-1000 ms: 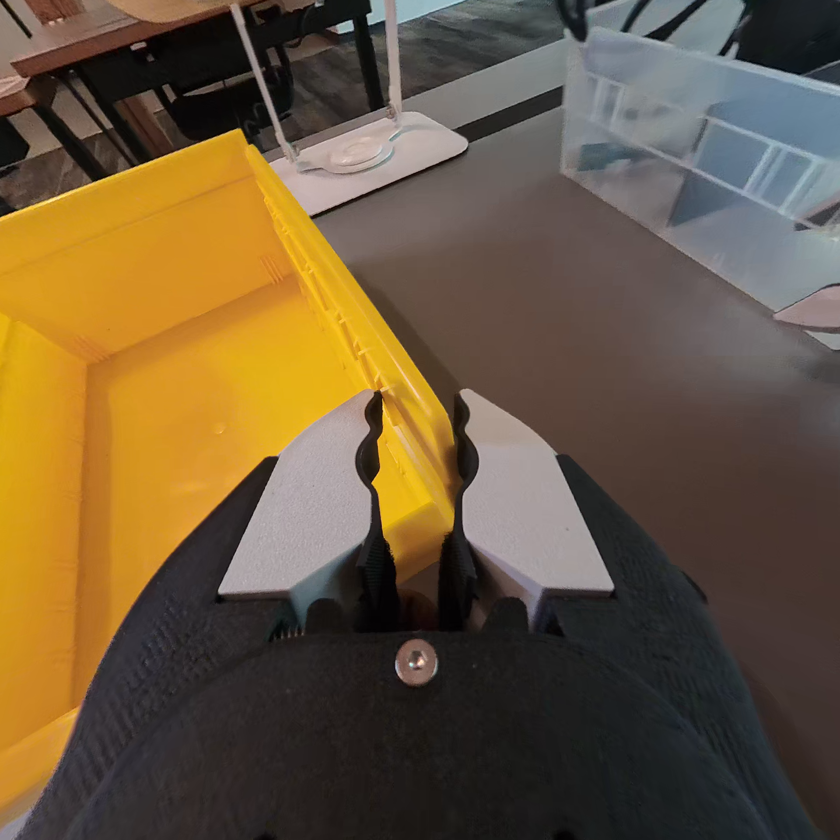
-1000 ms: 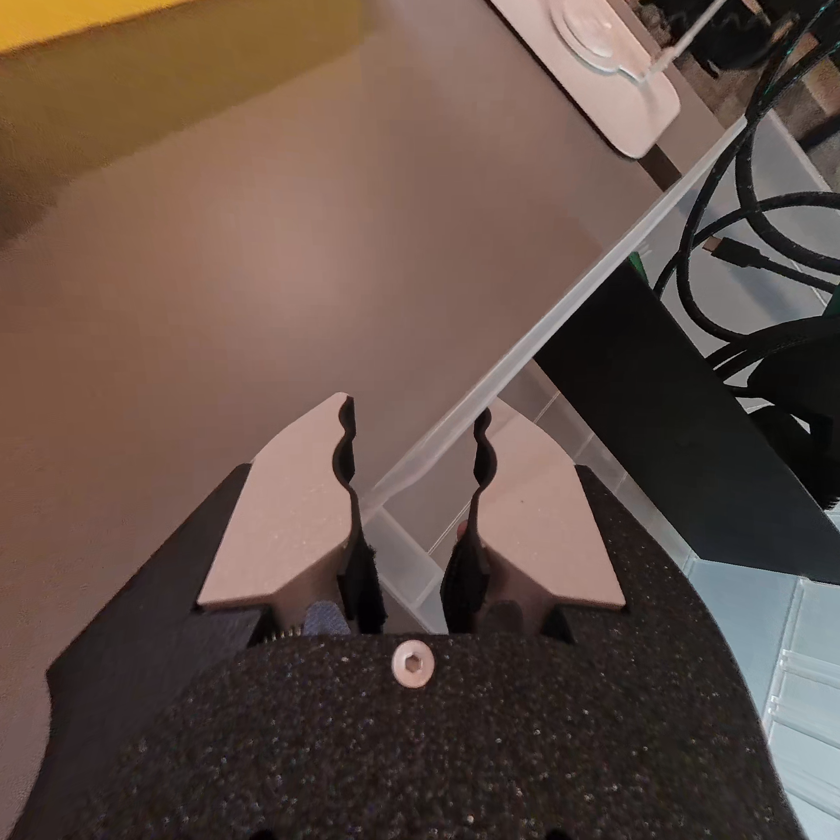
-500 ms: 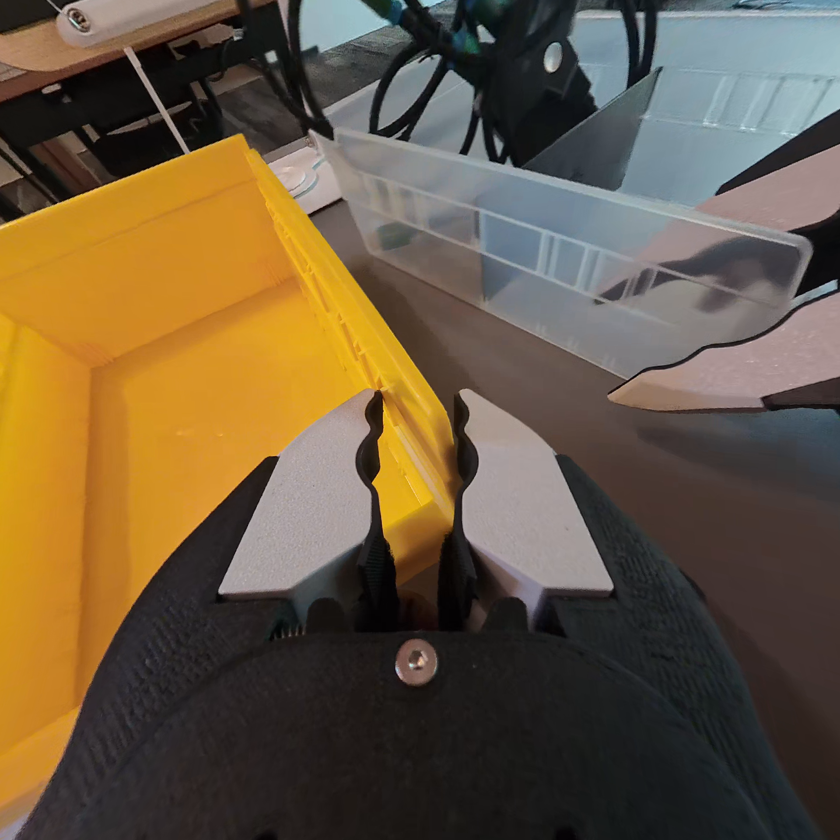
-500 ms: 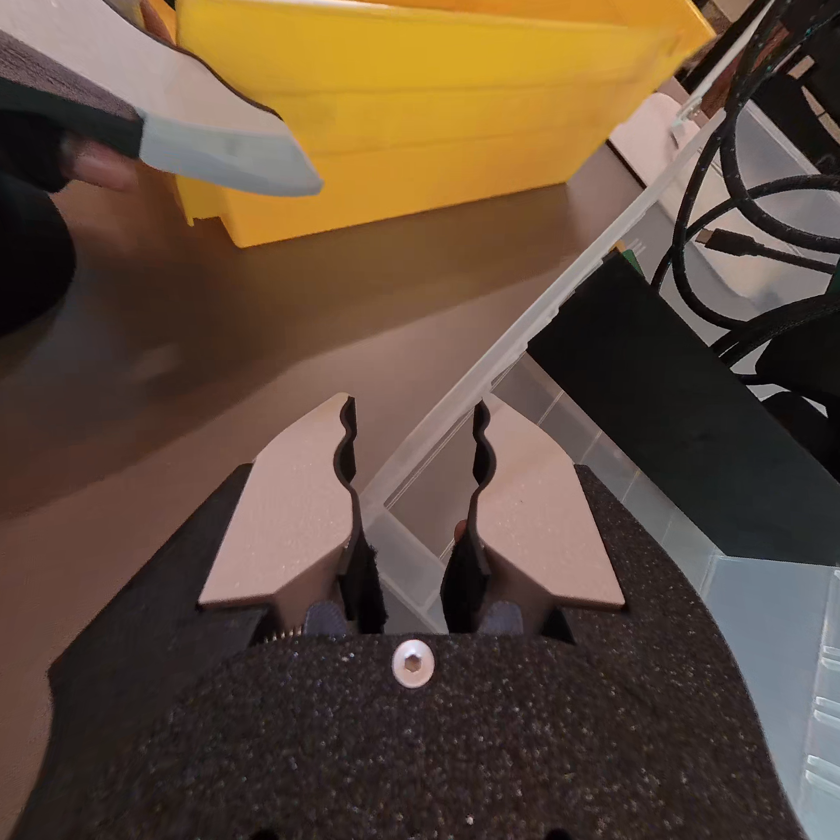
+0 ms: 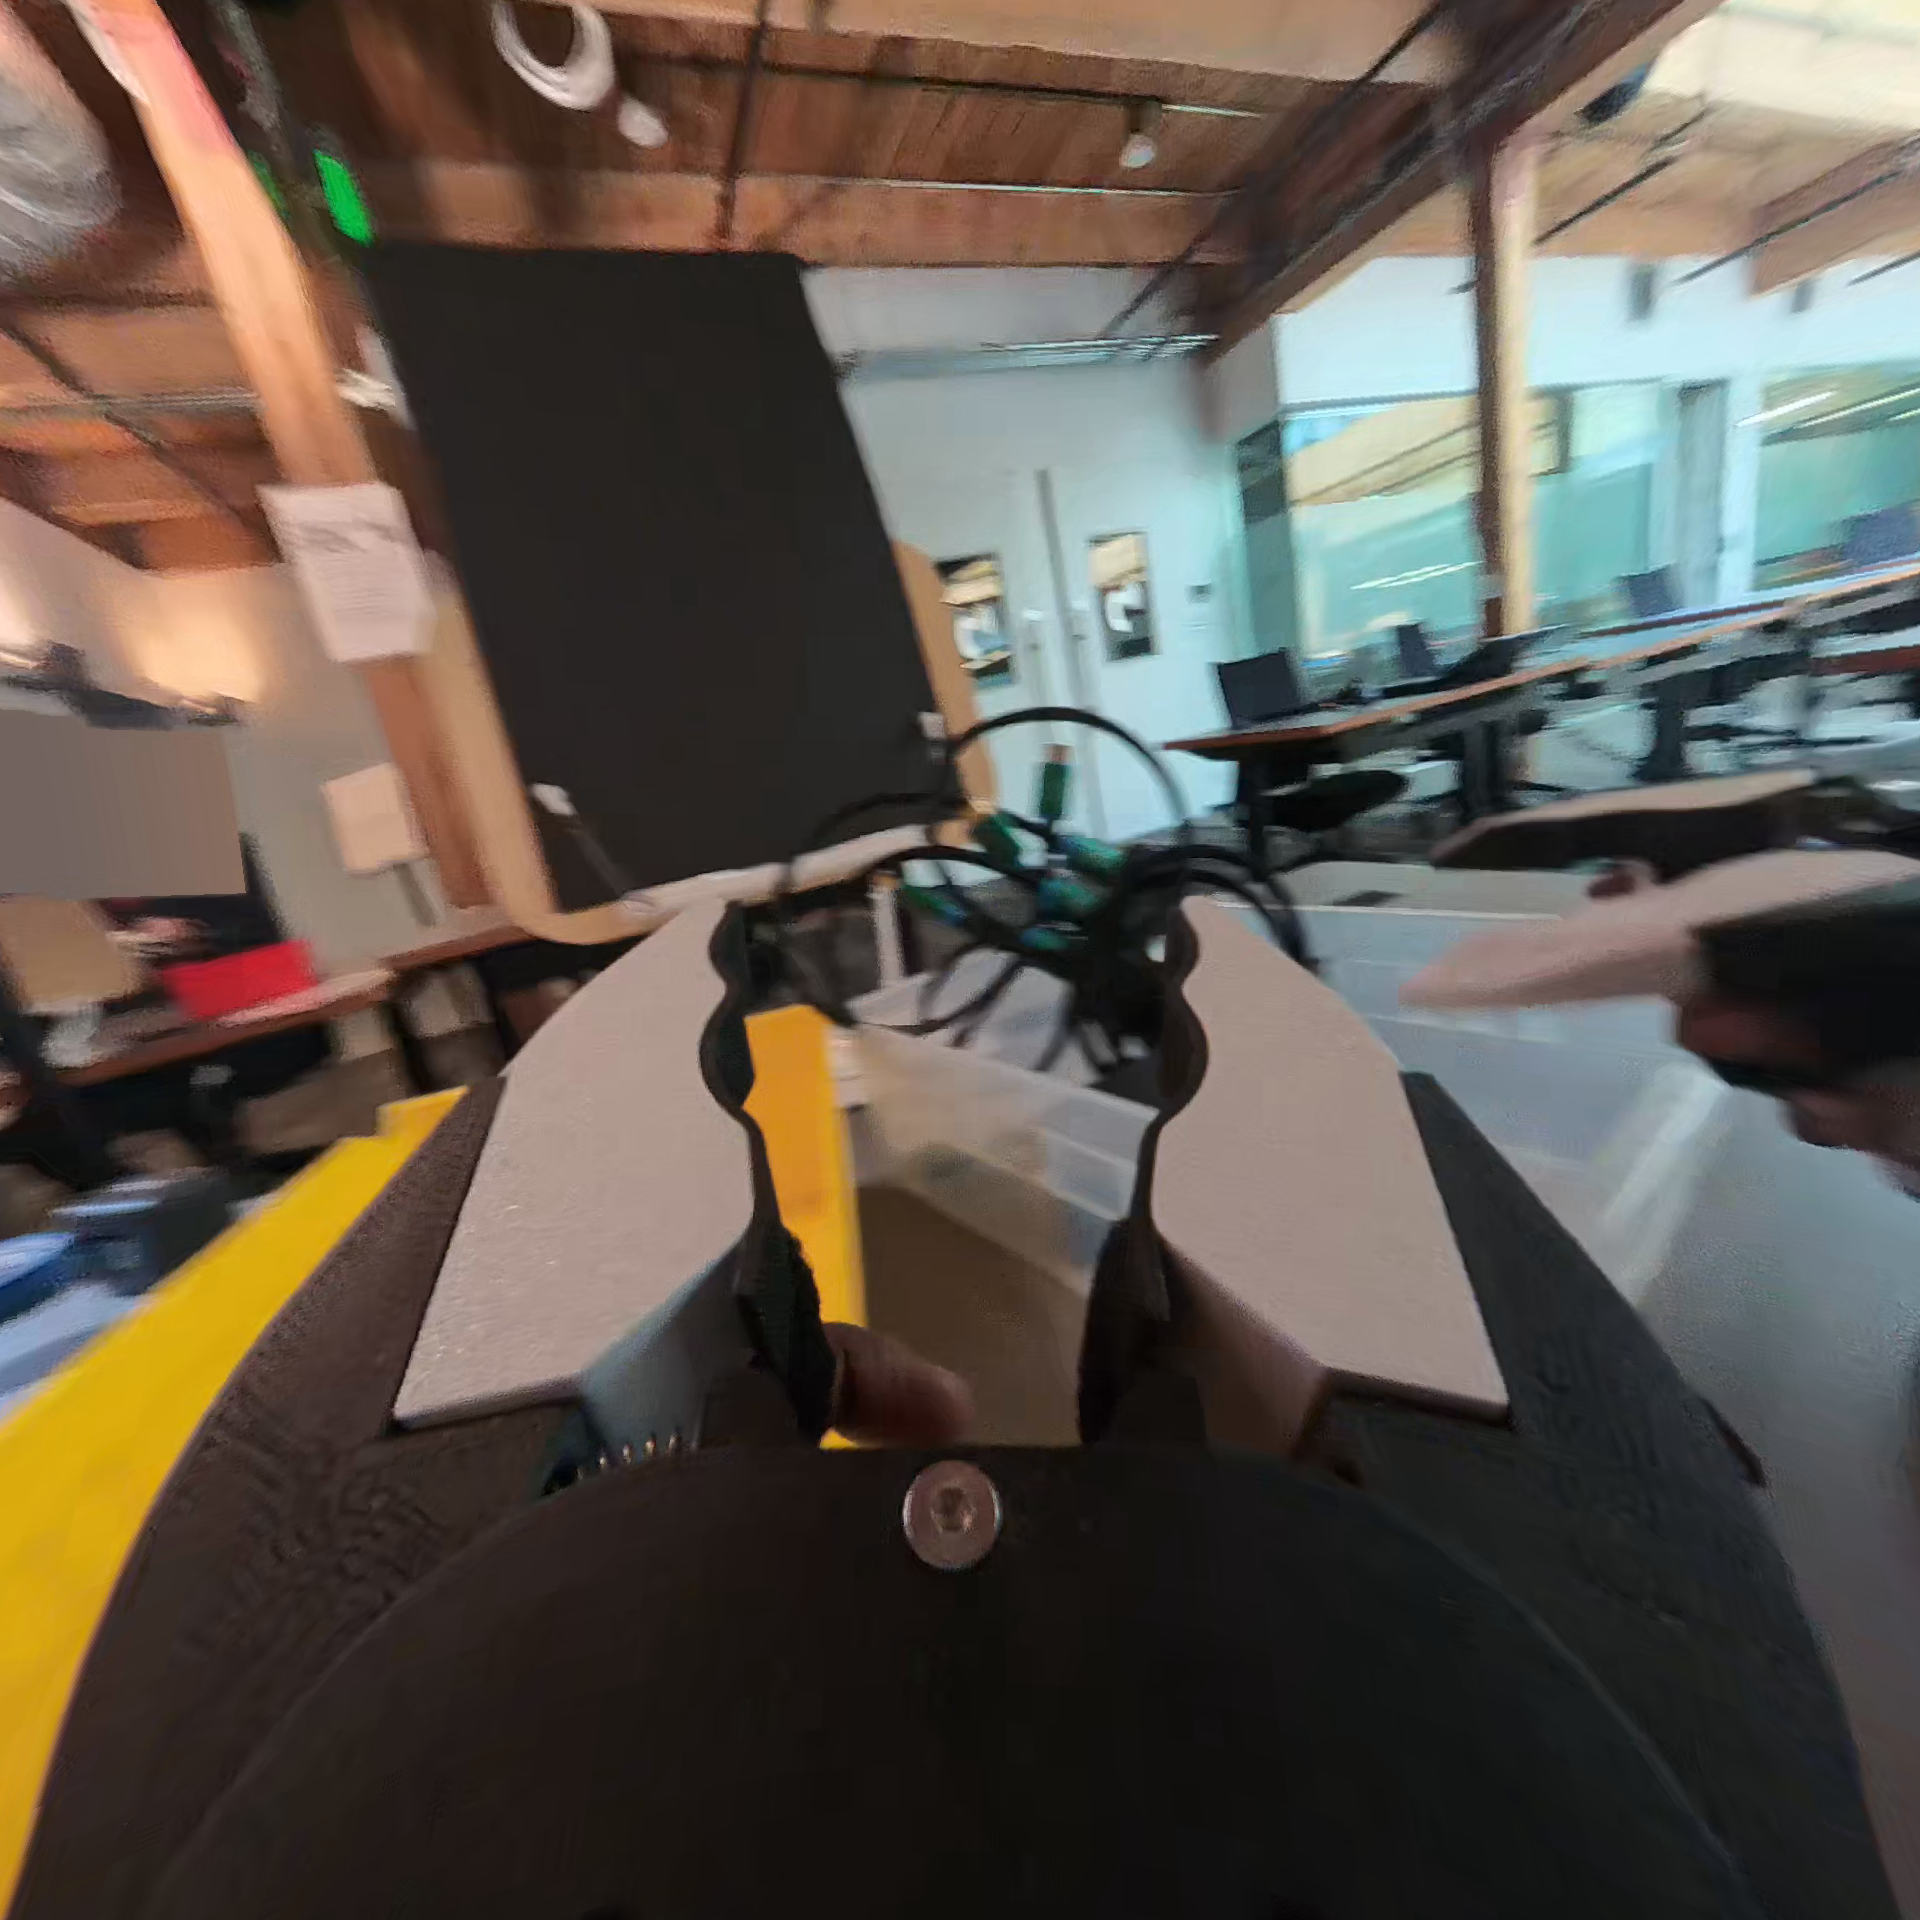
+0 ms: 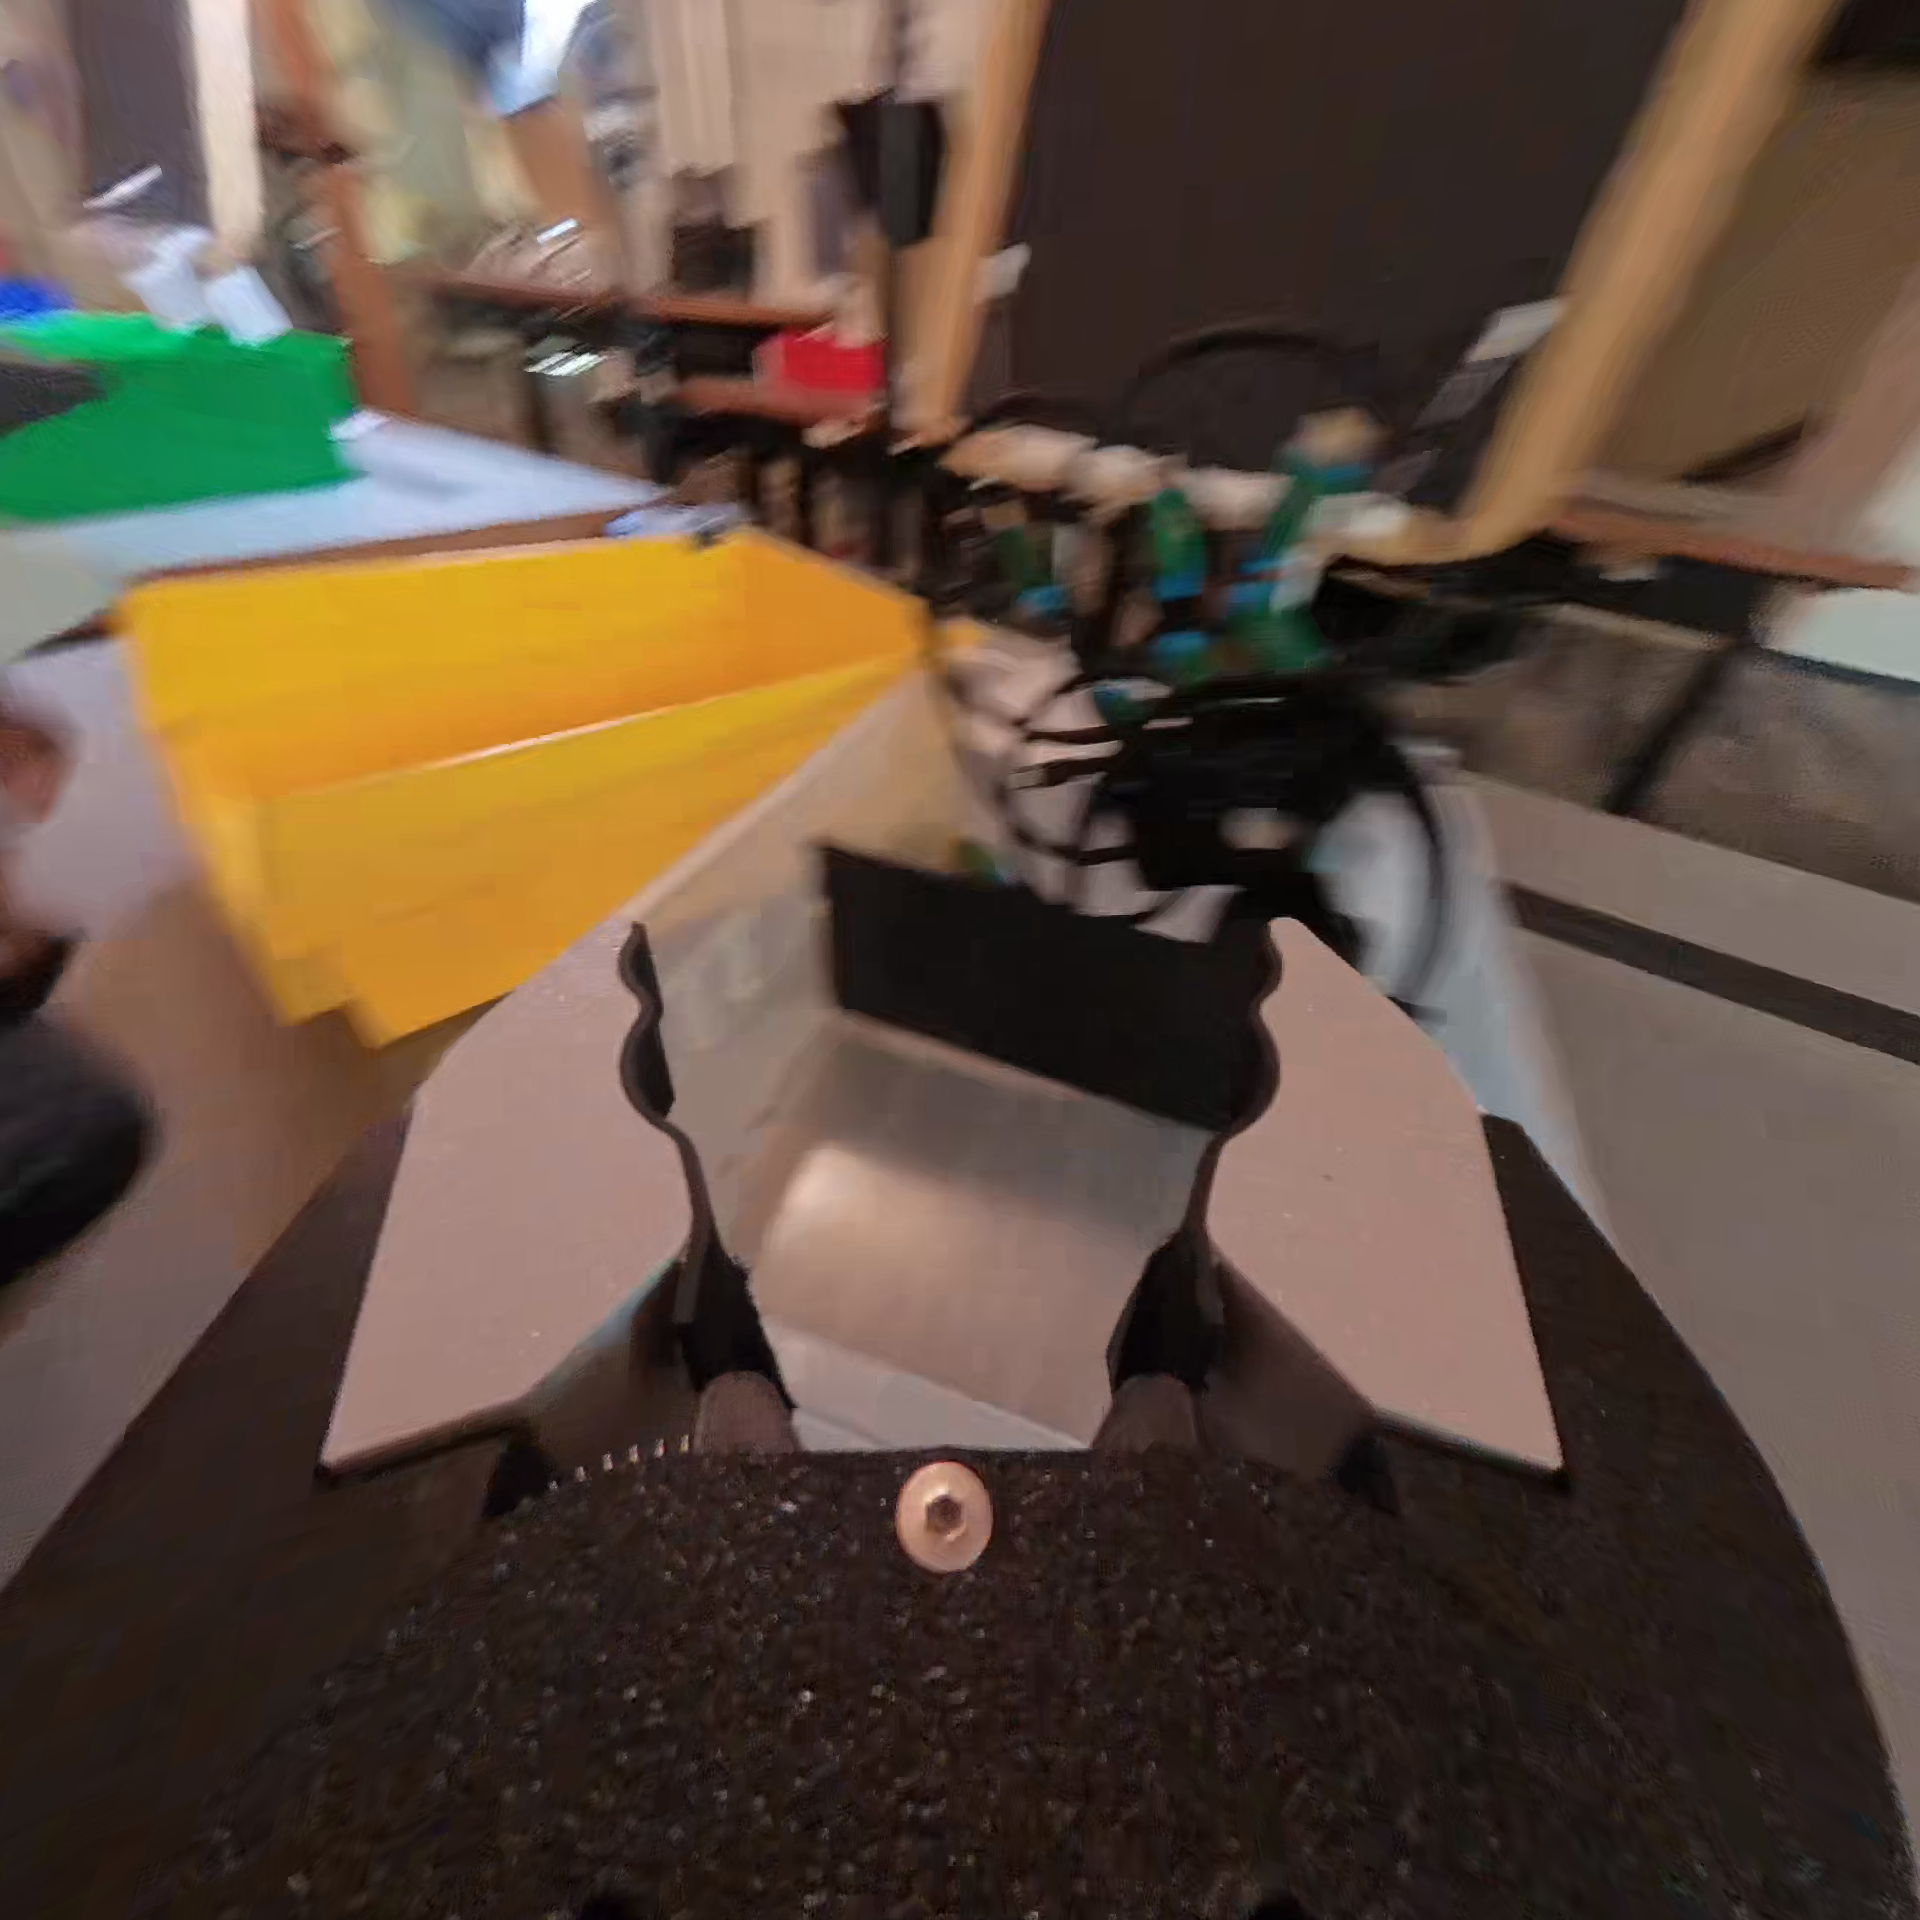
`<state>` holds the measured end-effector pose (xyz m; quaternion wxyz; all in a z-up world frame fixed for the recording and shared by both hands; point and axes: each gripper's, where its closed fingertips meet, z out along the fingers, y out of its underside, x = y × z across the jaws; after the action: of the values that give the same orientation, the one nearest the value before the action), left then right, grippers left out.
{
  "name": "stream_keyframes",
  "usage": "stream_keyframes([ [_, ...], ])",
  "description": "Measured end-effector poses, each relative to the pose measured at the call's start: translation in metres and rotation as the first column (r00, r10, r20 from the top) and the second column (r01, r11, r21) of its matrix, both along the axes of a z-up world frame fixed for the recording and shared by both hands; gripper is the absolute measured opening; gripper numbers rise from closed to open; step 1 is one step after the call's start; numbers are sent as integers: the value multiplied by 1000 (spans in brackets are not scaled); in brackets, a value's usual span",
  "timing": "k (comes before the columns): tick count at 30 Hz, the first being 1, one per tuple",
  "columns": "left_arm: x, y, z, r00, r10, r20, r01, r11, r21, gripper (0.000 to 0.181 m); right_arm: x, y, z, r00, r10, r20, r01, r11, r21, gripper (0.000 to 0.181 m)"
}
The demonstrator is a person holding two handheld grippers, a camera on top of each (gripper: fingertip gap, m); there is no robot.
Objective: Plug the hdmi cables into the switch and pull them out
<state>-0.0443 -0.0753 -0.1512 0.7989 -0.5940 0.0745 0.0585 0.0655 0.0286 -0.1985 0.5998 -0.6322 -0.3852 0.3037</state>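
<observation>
A tangle of black HDMI cables (image 5: pixel 1049 883) with green and blue plug ends lies in the far part of a clear plastic bin (image 5: pixel 997 1117). It also shows, blurred, in the right wrist view (image 6: pixel 1226 748). I cannot make out the switch. My left gripper (image 5: pixel 956 930) is open and empty, raised over the gap between the yellow bin (image 5: pixel 94 1455) and the clear bin. My right gripper (image 6: pixel 954 935) is open wide and empty above the clear bin's near compartment (image 6: pixel 935 1174), before a black divider (image 6: pixel 1039 997). It shows at the right of the left wrist view (image 5: pixel 1621 914).
The yellow bin (image 6: pixel 499 748) stands left of the clear bin on a dark table (image 6: pixel 1714 1143). A green bin (image 6: pixel 166 436) sits on a farther table. Desks, chairs and wooden posts fill the room behind. Both views are motion-blurred.
Both grippers have opened wider and come off the bin walls they straddled. Both cameras have tilted up, so the room shows. The clear bin now stands close beside the yellow bin.
</observation>
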Motion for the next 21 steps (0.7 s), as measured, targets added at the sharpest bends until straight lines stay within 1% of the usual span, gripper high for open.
stream_keyframes([
  [2, 30, 17, -21, 986, -139, 95, 149, 983, -107, 91, 42, 33, 9, 982, -181, -62, 183, 982, 36, 113],
  [3, 43, 25, -35, 968, -196, 155, 221, 960, -171, 100, 61, 47, 7, 965, -253, -64, 256, 966, 46, 116],
  [4, 54, 32, -50, 951, -230, 208, 277, 931, -239, 110, 76, 57, 2, 953, -299, -50, 301, 953, 46, 119],
  [5, 60, 38, -65, 942, -233, 242, 302, 904, -304, 118, 85, 64, -7, 947, -322, -14, 322, 946, 41, 120],
  [6, 62, 43, -79, 942, -218, 255, 302, 882, -362, 122, 92, 70, -20, 941, -335, 40, 334, 942, 21, 121],
  [8, 63, 51, -99, 954, -179, 241, 273, 853, -445, 123, 97, 76, -48, 936, -310, 166, 320, 946, -41, 123],
  [10, 64, 59, -106, 957, -146, 250, 251, 847, -468, 122, 91, 75, -70, 937, -225, 268, 258, 962, -93, 116],
  [12, 64, 68, -108, 947, -104, 305, 243, 851, -465, 116, 81, 73, -82, 941, -143, 307, 191, 973, -132, 115],
  [14, 64, 75, -111, 926, -80, 369, 260, 844, -469, 112, 71, 73, -85, 952, -81, 296, 135, 976, -169, 112],
  [16, 68, 80, -114, 917, -87, 390, 288, 820, -494, 99, 62, 72, -86, 968, -32, 249, 87, 973, -213, 93],
  [17, 69, 81, -114, 919, -83, 386, 285, 816, -503, 96, 58, 69, -87, 973, 12, 229, 44, 970, -239, 68],
  [18, 65, 82, -114, 928, -61, 368, 256, 821, -510, 90, 59, 71, -87, 976, -2, 220, 60, 965, -256, 57],
  [20, 58, 83, -114, 950, -17, 311, 185, 833, -521, 75, 68, 77, -87, 963, -76, 257, 134, 967, -215, 30],
  [21, 55, 82, -114, 962, -1, 272, 149, 839, -523, 67, 71, 77, -87, 950, -100, 296, 158, 971, -180, 26],
])
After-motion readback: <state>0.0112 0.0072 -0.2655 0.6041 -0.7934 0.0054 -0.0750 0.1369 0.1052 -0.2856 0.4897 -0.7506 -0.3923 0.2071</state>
